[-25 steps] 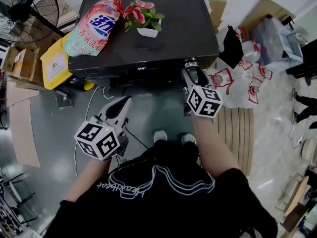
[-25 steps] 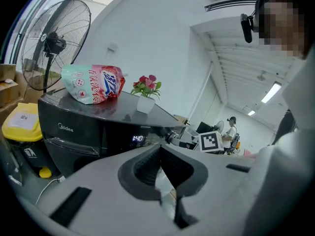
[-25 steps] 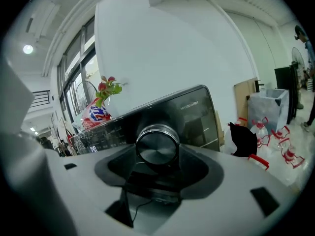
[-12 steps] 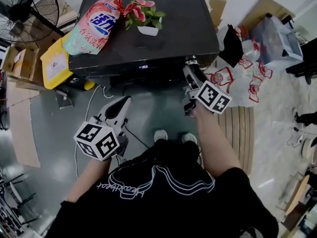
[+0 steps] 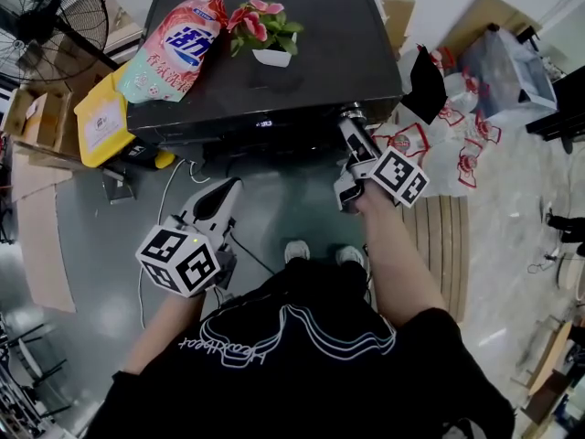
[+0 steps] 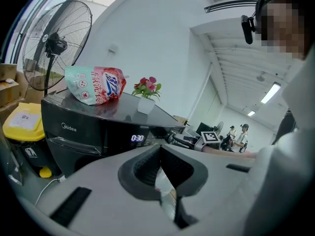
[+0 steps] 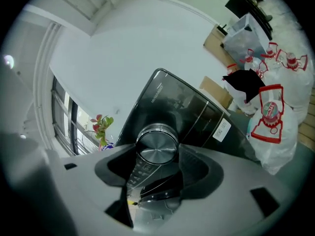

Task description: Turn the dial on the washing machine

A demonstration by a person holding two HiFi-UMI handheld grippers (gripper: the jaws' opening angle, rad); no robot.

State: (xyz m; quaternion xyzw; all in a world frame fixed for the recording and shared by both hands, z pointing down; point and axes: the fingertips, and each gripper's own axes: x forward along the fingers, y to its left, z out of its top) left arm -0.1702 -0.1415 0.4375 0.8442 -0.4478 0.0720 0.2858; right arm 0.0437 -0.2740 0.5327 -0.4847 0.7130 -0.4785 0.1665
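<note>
**Right gripper clamped on the washer dial, left one idle**

Nearest, the left gripper (image 5: pixel 225 190) hangs in front of the washing machine (image 5: pixel 320 62), well short of its front panel, its jaws closed together on nothing. Further forward and to the right, the right gripper (image 5: pixel 352 120) reaches the machine's front right corner. Its jaws are closed around the dial (image 7: pixel 157 142), a round silver knob on the control panel, with a pad pressed to each side of its rim. This gripper is rolled, so its marker cube (image 5: pixel 399 176) sits tilted. On the machine's front, left of the dial, a small display (image 6: pixel 137 138) glows. On the machine's dark lid lie a pink and green detergent pouch (image 5: pixel 174 48) at the left and a white pot of pink flowers (image 5: pixel 265 30) just beside it. Beyond the machine's left side stand a yellow bin (image 5: pixel 101 117) and a floor fan (image 5: pixel 46 16) — on its right side, white plastic bags (image 5: pixel 439 149) cover the floor
</note>
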